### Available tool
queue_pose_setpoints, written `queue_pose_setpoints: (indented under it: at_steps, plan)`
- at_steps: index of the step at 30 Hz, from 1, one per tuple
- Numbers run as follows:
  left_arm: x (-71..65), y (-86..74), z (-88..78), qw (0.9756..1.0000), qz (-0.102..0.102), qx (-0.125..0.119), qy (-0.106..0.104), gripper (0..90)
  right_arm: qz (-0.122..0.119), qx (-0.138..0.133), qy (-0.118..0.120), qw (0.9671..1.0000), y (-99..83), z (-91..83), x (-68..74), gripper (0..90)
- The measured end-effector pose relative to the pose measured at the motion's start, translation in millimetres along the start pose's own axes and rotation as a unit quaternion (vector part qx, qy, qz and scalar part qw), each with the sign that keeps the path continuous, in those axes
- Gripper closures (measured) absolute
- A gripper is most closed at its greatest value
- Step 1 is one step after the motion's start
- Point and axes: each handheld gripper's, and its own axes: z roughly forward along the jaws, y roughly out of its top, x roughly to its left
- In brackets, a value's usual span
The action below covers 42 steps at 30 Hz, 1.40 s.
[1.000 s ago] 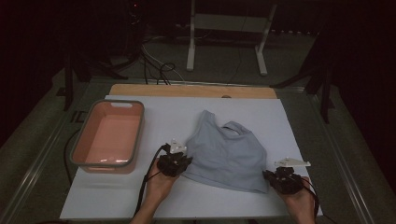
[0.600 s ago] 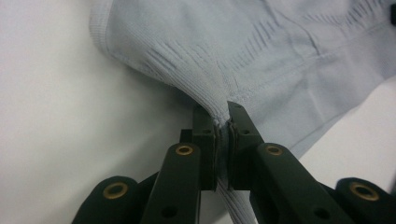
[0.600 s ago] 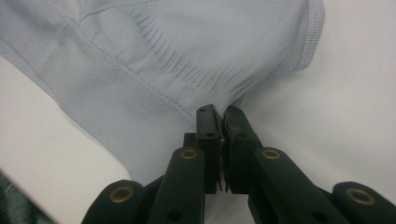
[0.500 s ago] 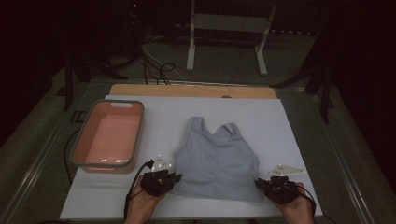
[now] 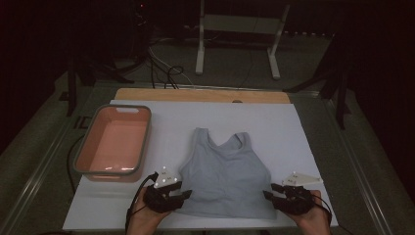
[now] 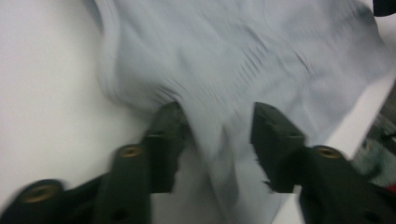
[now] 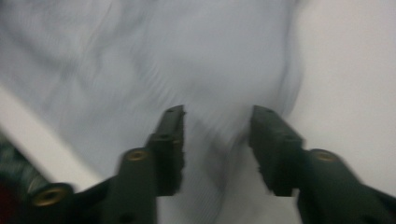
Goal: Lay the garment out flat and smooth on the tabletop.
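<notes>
Both hand-held grippers, left (image 5: pixel 182 195) and right (image 5: pixel 270 195), have just been opening, releasing the grey top's (image 5: pixel 226 174) hem corners, spread flat near the desk's (image 5: pixel 303 127) front edge.

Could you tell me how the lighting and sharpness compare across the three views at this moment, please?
High view: dim, the room beyond the table nearly black, yet the grey top and pink tub read clearly. Left gripper view: brighter, the fabric smeared by motion blur, the left gripper with soft-edged jaws. Right gripper view: likewise blurred; the right gripper has jaws apart over the cloth.
</notes>
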Motion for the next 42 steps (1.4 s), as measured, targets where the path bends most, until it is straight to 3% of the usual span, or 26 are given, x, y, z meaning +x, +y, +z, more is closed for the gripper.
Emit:
queue_pose_setpoints:
  at_steps: [2, 11, 26, 32, 34, 42]
  plan:
    - [5.1, 10.3, 4.8, 0.9998, -0.001, -0.013, 0.014, 40.0, 0.011, -0.018, -0.003, 0.9998, 16.4, 7.0, -8.5, 43.3]
    - [16.5, 28.0, 15.5, 0.9992, -0.009, -0.032, 0.023, 33.7, 0.028, -0.041, -0.010, 0.9987, 54.8, 37.9, -24.6, 39.7]
    - [21.5, 24.0, 19.4, 0.9990, -0.014, -0.032, 0.029, 30.0, 0.046, -0.050, -0.043, 0.9967, 101.2, 82.8, -53.2, 45.1]
    - [20.4, 23.5, 21.0, 0.9990, -0.011, -0.030, 0.030, 30.0, 0.060, -0.036, -0.050, 0.9963, 106.1, 100.1, -63.0, 51.1]
    - [20.0, 23.0, 21.8, 0.9991, -0.011, -0.028, 0.031, 30.0, 0.062, -0.018, -0.059, 0.9962, 106.8, 113.1, -67.4, 62.5]
    - [19.5, 21.5, 22.7, 0.9991, -0.008, -0.025, 0.033, 30.1, 0.087, 0.031, -0.054, 0.9942, 103.1, 144.6, -74.3, 68.3]
